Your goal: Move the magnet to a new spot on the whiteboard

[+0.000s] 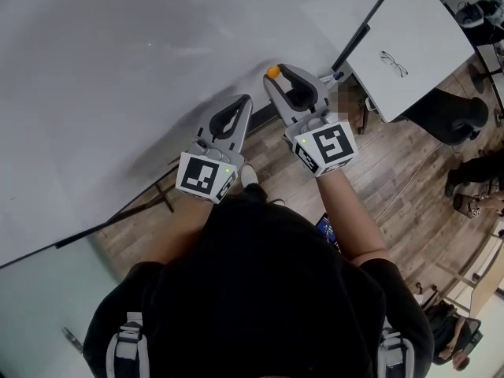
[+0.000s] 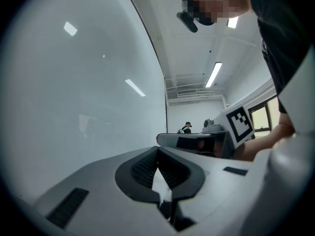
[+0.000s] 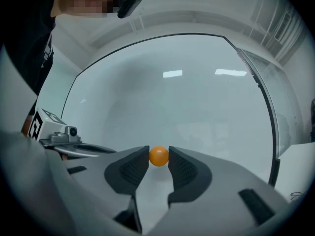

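A small round orange magnet (image 3: 158,156) sits pinched between the tips of my right gripper (image 3: 158,157), in front of the whiteboard (image 3: 177,102). From the head view the orange magnet (image 1: 272,72) shows at the tip of the right gripper (image 1: 276,75), close to the lower edge of the whiteboard (image 1: 118,77). My left gripper (image 1: 246,101) hangs to the left of it, jaws closed together with nothing between them. In the left gripper view the left gripper (image 2: 158,150) points along the whiteboard (image 2: 74,92).
A white desk (image 1: 402,38) with a pair of glasses (image 1: 394,63) stands at the right, beyond the board's black frame (image 1: 358,34). Wooden floor (image 1: 394,172) lies below. A black stand leg (image 1: 157,191) runs under the board. A distant person (image 2: 187,127) is at the room's far end.
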{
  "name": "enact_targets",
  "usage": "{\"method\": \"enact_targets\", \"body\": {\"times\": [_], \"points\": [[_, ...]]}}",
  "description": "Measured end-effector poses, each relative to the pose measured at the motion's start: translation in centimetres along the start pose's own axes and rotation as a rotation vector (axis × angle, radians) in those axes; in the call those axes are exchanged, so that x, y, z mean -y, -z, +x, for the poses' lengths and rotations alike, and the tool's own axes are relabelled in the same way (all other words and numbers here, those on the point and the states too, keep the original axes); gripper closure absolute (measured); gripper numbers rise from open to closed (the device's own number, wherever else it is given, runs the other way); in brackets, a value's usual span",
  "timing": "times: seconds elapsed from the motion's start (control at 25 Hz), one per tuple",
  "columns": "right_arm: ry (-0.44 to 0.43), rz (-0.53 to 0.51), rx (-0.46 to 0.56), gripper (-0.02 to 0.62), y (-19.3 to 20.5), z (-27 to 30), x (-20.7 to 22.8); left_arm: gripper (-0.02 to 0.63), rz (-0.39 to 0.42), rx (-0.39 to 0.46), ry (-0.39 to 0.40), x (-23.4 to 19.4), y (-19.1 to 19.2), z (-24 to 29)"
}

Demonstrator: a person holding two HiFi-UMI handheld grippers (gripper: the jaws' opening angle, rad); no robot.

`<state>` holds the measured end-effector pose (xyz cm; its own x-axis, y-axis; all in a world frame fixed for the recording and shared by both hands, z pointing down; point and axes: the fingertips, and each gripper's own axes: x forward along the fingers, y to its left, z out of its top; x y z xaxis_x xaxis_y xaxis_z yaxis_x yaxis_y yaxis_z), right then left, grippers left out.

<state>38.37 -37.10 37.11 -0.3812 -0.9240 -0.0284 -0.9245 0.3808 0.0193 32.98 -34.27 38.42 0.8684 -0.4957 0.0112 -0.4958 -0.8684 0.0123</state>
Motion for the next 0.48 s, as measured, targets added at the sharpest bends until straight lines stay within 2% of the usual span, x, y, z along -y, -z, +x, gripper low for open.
{"method": "enact_targets", "body": {"times": [0.48], "points": [[-0.004, 0.015, -0.004, 0.474, 1.3, 3.8, 0.5, 0.604, 0.02, -0.002, 0.013, -1.7, 0.7, 1.1]]}}
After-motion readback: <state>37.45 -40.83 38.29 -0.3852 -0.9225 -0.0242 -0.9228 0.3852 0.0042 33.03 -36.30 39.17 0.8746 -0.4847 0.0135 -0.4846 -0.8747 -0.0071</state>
